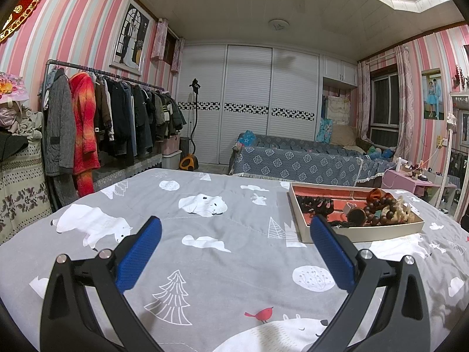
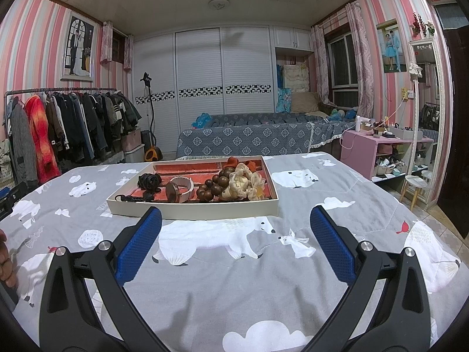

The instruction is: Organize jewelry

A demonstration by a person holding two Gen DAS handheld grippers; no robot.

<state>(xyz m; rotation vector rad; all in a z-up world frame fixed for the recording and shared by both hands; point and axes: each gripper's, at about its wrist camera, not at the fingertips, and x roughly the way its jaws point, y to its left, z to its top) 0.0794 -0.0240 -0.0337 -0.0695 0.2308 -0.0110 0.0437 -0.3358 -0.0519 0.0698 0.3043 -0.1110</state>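
A cream box tray (image 2: 193, 208) with a red lining sits on the grey bear-print bedspread; it also shows in the left wrist view (image 1: 366, 233). It holds black hair ties (image 2: 150, 181), a white bangle (image 2: 183, 186), a brown wooden bead bracelet (image 2: 218, 186), a cream scrunchie (image 2: 244, 184) and an orange scrunchie (image 2: 234, 162). My right gripper (image 2: 236, 223) is open and empty, just in front of the tray. My left gripper (image 1: 236, 228) is open and empty, left of the tray.
A clothes rack (image 1: 111, 117) stands left of the bed. A sofa with a blue flowered cover (image 2: 249, 139) and white wardrobes (image 2: 202, 82) are behind. A pink side table (image 2: 381, 152) and white stool (image 2: 416, 187) stand at the right.
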